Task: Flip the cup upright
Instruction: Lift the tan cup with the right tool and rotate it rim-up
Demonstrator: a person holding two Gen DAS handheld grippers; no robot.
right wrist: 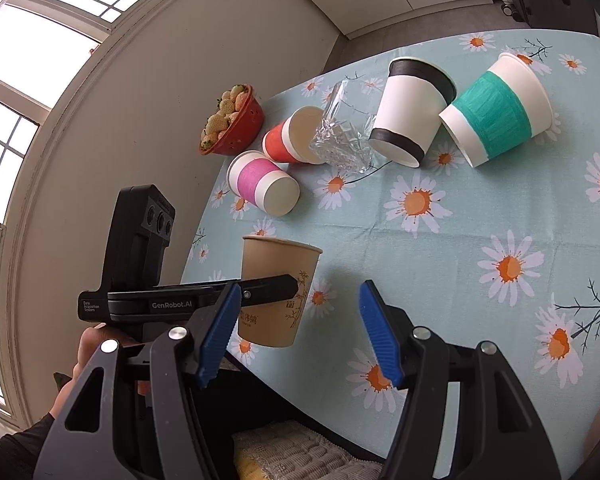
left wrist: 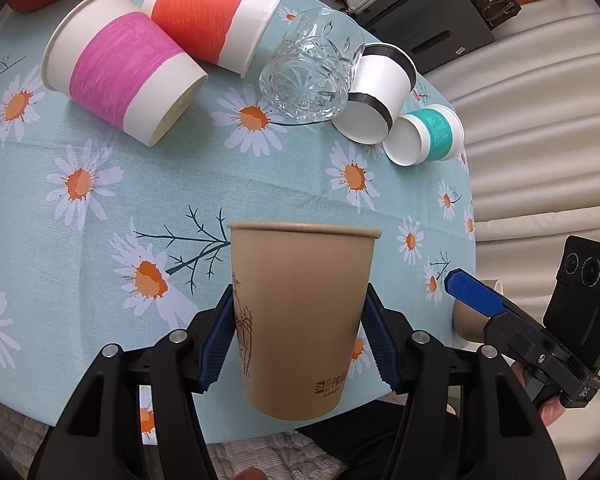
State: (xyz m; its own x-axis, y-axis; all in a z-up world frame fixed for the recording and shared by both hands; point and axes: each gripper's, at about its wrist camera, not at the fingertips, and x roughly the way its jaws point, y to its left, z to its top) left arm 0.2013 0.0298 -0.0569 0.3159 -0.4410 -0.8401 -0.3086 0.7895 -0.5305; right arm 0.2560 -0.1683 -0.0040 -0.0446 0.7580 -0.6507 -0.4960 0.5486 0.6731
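My left gripper [left wrist: 300, 328] is shut on a tan paper cup [left wrist: 300, 320], gripping its sides. The cup is upright, mouth up, held above the near edge of the daisy tablecloth [left wrist: 100, 200]. In the right wrist view the same cup [right wrist: 276, 292] hangs in the left gripper's fingers [right wrist: 268, 286] at the table's left edge. My right gripper [right wrist: 300, 332] is open and empty above the cloth [right wrist: 460, 260]. One of its blue fingers [left wrist: 476, 294] shows at the right of the left wrist view.
Lying on their sides at the far end: a pink-banded cup [left wrist: 120, 68], an orange cup [left wrist: 212, 20], a cut-glass tumbler [left wrist: 308, 68], a black-banded cup [left wrist: 380, 92] and a teal-banded cup [left wrist: 428, 136]. A red bowl of strawberries [right wrist: 232, 124] sits at the far corner.
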